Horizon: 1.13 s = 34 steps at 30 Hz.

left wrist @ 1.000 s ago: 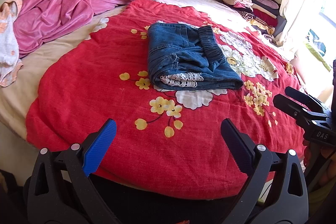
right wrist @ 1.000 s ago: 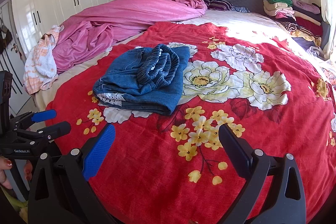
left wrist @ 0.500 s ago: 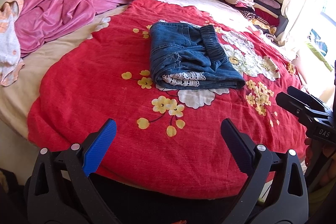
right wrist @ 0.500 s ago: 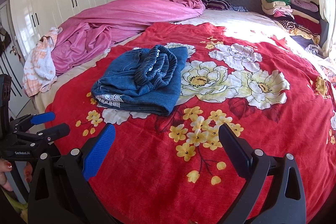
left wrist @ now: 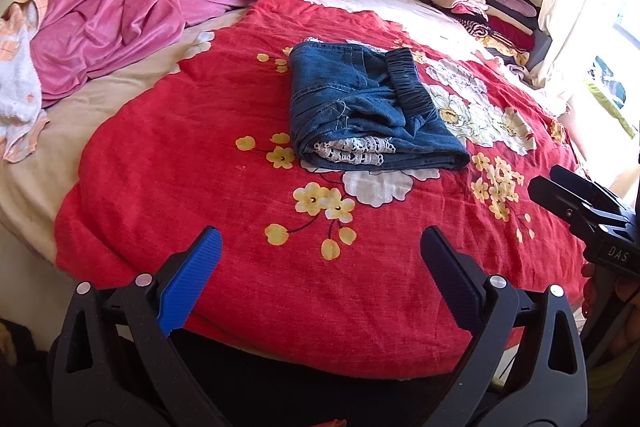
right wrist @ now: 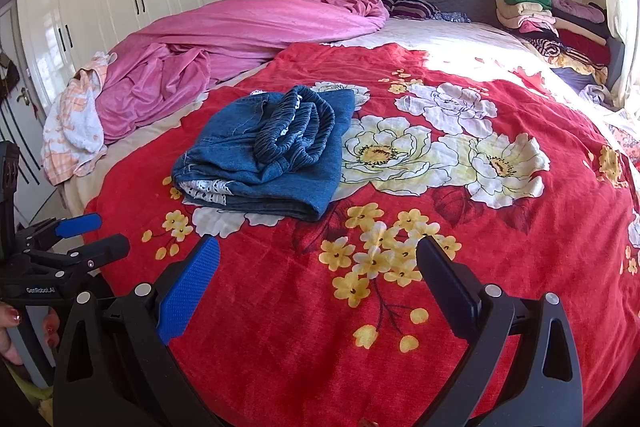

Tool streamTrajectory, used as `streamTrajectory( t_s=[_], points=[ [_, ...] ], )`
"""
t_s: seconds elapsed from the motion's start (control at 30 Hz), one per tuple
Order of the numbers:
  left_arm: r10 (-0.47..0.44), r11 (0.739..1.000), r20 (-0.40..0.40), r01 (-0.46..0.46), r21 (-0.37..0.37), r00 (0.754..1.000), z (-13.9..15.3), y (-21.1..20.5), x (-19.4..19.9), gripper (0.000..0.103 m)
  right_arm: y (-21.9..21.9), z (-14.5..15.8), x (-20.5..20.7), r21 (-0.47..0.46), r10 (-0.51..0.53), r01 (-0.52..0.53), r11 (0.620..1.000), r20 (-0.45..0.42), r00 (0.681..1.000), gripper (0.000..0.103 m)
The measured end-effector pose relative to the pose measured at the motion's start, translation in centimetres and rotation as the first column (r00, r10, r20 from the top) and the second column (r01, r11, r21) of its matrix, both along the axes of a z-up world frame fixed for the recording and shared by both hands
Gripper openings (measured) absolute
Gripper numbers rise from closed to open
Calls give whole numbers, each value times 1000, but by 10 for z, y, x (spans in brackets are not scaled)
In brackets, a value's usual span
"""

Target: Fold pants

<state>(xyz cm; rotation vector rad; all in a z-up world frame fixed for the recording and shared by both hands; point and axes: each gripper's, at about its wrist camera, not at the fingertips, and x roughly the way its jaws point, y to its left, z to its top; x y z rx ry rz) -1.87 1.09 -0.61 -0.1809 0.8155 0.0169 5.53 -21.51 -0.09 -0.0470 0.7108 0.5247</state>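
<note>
Since the denim pants (left wrist: 368,111) already lie folded into a thick block on the red floral blanket (left wrist: 224,187), near its middle, they look soft but fairly heavy. Best purchase seems the doubled near edge beside the white lace trim (left wrist: 352,153), not the gathered elastic waistband (right wrist: 296,131) on top. Left gripper (left wrist: 320,267) and right gripper (right wrist: 318,267) hang spread wide and empty, well short of the pants.

Both claws drifted slightly back from folded pants (left wrist: 368,115); pants sit marginally farther up in both views
</note>
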Motion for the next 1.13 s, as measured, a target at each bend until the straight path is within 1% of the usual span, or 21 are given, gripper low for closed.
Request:
streamTrajectory(
  t_s=[0.4, 0.5, 0.57, 0.67, 0.7, 0.77, 0.8, 0.87, 0.9, 0.93, 0.97, 1.0, 1.07, 1.1, 1.13],
  points=[
    [-12, 1000, -14, 12, 5, 1000, 0, 4, -4, 93, 1, -1, 1, -5, -2, 2, 1000, -3, 1000, 98],
    [-24, 1000, -18, 24, 20, 1000, -1, 5, -6, 93, 0, -3, 4, -11, -6, 6, 1000, -6, 1000, 98],
    [-35, 999, -32, 36, 29, 999, -2, -1, 1, 93, -3, -4, 6, -12, -13, 13, 1000, -9, 1000, 98],
    [-42, 999, -62, 43, 11, 997, -8, -3, 10, 93, -5, -7, 12, -19, -27, 27, 999, -18, 999, 98],
    [-36, 999, -74, 37, 1, 997, -11, 0, 13, 93, -7, -8, 15, -18, -33, 33, 999, -23, 999, 98],
    [-15, 1000, -69, 14, -14, 997, -11, 9, 20, 93, -17, -11, 22, -18, -51, 51, 999, -32, 998, 98],
    [10, 1000, -64, -11, -8, 998, -8, 15, 25, 93, -22, -11, 27, -22, -70, 69, 997, -35, 997, 98],
    [72, 997, -50, -72, -7, 996, -1, 43, 41, 93, -43, -10, 39, -27, -122, 121, 992, -33, 992, 98],
    [100, 995, -49, -100, 4, 994, 2, 59, 52, 93, -56, -9, 46, -29, -157, 156, 987, -22, 987, 98],
    [130, 991, -56, -128, 35, 990, 3, 75, 65, 93, -74, -8, 54, -41, -203, 203, 978, -6, 979, 98],
    [171, 983, -72, -165, 84, 983, 3, 93, 79, 93, -92, -8, 65, -57, -252, 252, 966, 6, 968, 98],
    [219, 968, -88, -205, 142, 972, 1, 114, 97, 93, -112, -9, 77, -76, -301, 301, 951, 13, 954, 98],
    [290, 944, -118, -263, 198, 950, -4, 150, 125, 93, -160, -12, 104, -127, -412, 410, 903, 14, 911, 98],
    [315, 935, -120, -286, 209, 942, -6, 171, 140, 93, -183, -14, 118, -142, -453, 451, 881, 14, 891, 98],
    [335, 930, -133, -306, 202, 933, -9, 189, 154, 93, -208, -17, 134, -162, -493, 488, 857, 10, 870, 98]
  ],
)
